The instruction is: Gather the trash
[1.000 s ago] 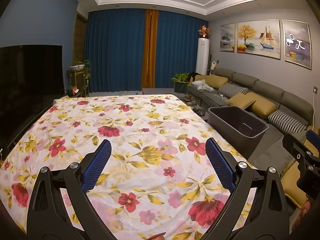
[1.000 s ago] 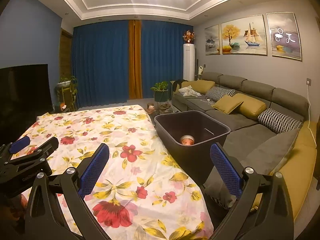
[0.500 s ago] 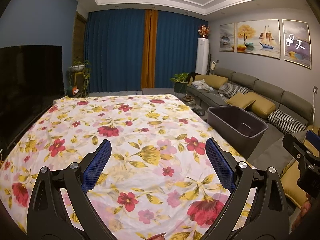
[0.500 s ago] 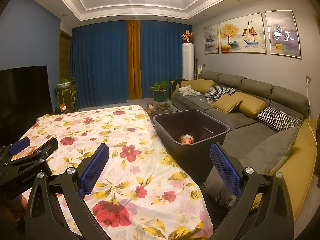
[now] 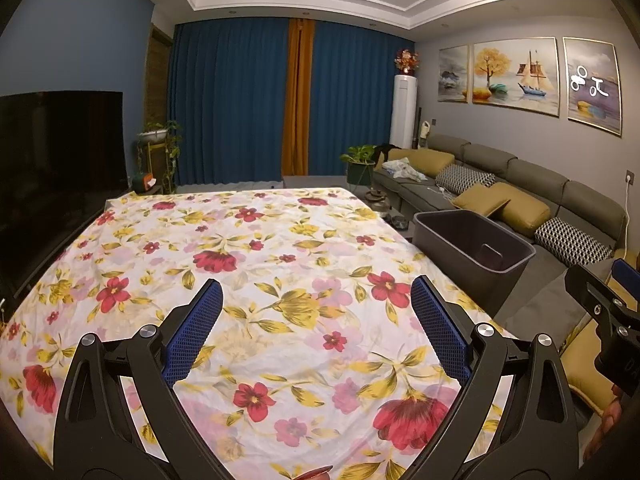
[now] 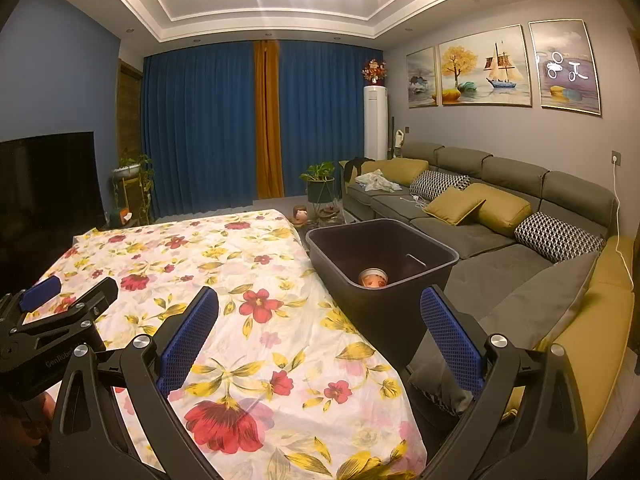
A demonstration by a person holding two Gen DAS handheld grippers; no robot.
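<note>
Left wrist view
Left gripper [image 5: 316, 312]: lower middle of the frame, its 2 blue-padded fingers [image 5: 192, 330] spread wide with nothing between them, hanging over the flowered cloth.
Flowered cloth [image 5: 256, 264]: white with red and yellow blooms, covering the table and filling the centre and lower left of the frame.
Bin [image 5: 472, 246]: dark, open-topped, at middle right, touching the cloth's right edge; from here only its inner walls show.
Right gripper [image 5: 612, 320]: black frame with a blue tip at the lower right edge; only part of it shows here.
Sofa [image 5: 520, 184]: grey, along the right wall, with yellow and patterned cushions.
TV [image 5: 56, 160]: dark screen at the left edge.
Curtains [image 5: 280, 100]: blue with 1 orange strip, upper centre.

Right wrist view
Right gripper [image 6: 320, 320]: lower middle, pads [image 6: 188, 344] wide apart and holding nothing, the left pad over the cloth [image 6: 240, 280], the right pad in front of the bin's near corner.
Bin [image 6: 384, 304]: centre right, against the table edge, between table and sofa [image 6: 500, 240].
Trash [image 6: 374, 279]: 1 small round cup-like piece lying on the bin's floor.
Left gripper [image 6: 60, 300]: at the lower left edge, over the cloth.
Paintings [image 6: 500, 68]: 3, on the wall at upper right.
</note>
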